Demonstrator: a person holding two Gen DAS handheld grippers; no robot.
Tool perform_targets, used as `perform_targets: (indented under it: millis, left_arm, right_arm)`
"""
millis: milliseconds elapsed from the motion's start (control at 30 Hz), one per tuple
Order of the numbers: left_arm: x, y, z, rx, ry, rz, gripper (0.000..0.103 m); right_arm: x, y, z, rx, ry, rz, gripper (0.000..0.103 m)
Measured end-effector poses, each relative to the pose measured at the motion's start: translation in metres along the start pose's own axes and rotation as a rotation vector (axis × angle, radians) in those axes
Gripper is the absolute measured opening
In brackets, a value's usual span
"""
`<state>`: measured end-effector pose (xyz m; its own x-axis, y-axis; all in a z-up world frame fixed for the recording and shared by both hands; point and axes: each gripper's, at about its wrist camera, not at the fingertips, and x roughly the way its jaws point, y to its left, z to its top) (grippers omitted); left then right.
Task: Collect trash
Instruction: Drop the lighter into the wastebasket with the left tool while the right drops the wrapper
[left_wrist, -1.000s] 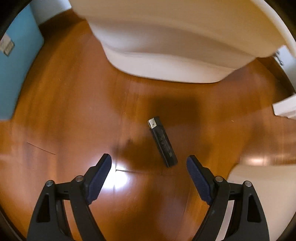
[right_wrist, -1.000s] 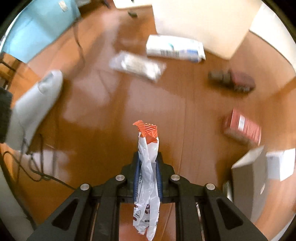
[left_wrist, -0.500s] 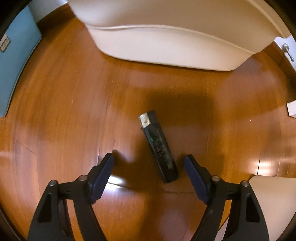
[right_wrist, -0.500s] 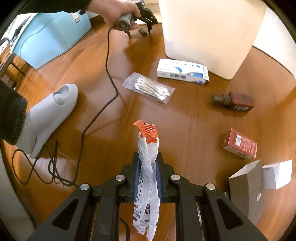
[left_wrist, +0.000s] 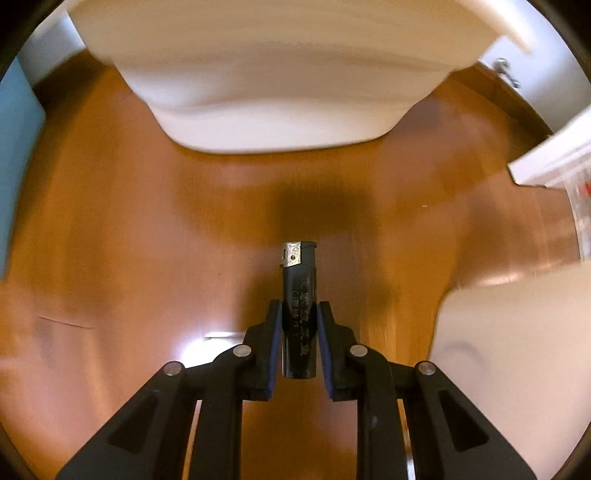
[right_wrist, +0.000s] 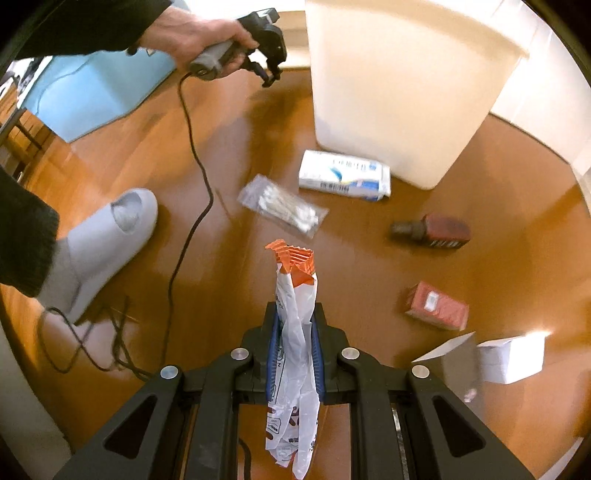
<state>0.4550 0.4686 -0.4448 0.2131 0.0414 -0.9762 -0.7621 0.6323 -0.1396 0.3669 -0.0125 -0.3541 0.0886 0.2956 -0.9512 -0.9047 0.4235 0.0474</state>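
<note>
Your left gripper (left_wrist: 299, 314) is clamped on one black lighter (left_wrist: 298, 314), its metal cap pointing forward and clear of the wooden floor (left_wrist: 129, 240). Your right gripper (right_wrist: 295, 332) is pinched narrow around one crumpled white wrapper (right_wrist: 295, 332) with an orange torn top, which stands up between the fingers and hangs down below them.

Ahead of the right gripper, six loose items lie on the floor: one clear bag of cotton swabs (right_wrist: 282, 206), one white and blue packet (right_wrist: 345, 175), one dark bottle (right_wrist: 432, 230) lying on its side, one red box (right_wrist: 437, 304), one white box (right_wrist: 511, 356) and one grey carton (right_wrist: 448, 354) just beside it. The swab bag and the packet lie near each other; the bottle and red box sit well apart from them, to the right.

One white bin (right_wrist: 399, 92) stands upright beyond the packet, its base edge near the packet's far side. In the left wrist view, the bin's pale wall (left_wrist: 277, 74) fills the top, with open floor between it and the lighter.

To the left lies one grey slipper (right_wrist: 107, 236) on your foot, with a black cable (right_wrist: 192, 147) running past it, from your left hand (right_wrist: 195, 33) down the floor. A blue panel (right_wrist: 92, 88) closes the far left.
</note>
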Motion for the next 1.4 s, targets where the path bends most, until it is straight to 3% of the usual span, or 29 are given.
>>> perform_targets:
  millis: [133,267,400,533,700,800,933,1100,1167,1233,1333,1400]
  left_arm:
    - [-0.081,-0.024,-0.001,0.174,-0.035,-0.034,0.018]
    - [-0.189,-0.059,-0.015,0.418,-0.185,-0.131,0.018]
    - [-0.257,-0.101,-0.041,0.557,-0.264,-0.233,0.018]
    - [-0.270,-0.136,-0.067,0.648,-0.289,-0.279,0.018]
    - [-0.243,-0.176,-0.074,0.670,-0.210,-0.295,0.018]
    - [-0.241,-0.187,-0.079,0.669,-0.181,-0.235,0.027]
    - [-0.249,-0.180,-0.086,0.684,-0.189,-0.191,0.050]
    - [-0.298,-0.155,-0.107,0.661,-0.186,-0.171,0.052]
    - [-0.327,-0.145,-0.127,0.723,-0.203,-0.153,0.052]
    - [-0.348,-0.139,-0.145,0.769,-0.235,-0.120,0.057]
    - [-0.379,-0.116,-0.172,0.773,-0.300,-0.095,0.075]
    - [-0.385,-0.109,-0.178,0.771,-0.312,-0.077,0.076]
  right_arm:
    - [-0.041,0.010,0.024,0.017,-0.028,-0.005,0.017]
    - [-0.095,0.019,0.049,0.076,-0.079,-0.004,0.017]
    - [-0.146,0.021,0.053,0.200,-0.129,0.009,0.018]
    - [-0.187,0.023,0.046,0.306,-0.183,0.004,0.018]
    - [-0.210,0.014,0.036,0.457,-0.257,0.005,0.018]
    - [-0.208,0.008,0.038,0.478,-0.275,0.021,0.018]
    - [-0.205,-0.004,0.046,0.508,-0.288,0.042,0.018]
    - [-0.216,-0.016,0.058,0.541,-0.334,0.048,0.018]
    - [-0.223,-0.021,0.067,0.537,-0.352,0.024,0.019]
    - [-0.227,-0.028,0.084,0.549,-0.369,0.015,0.019]
    - [-0.236,-0.042,0.124,0.581,-0.436,0.015,0.019]
    - [-0.231,-0.056,0.161,0.630,-0.474,0.032,0.019]
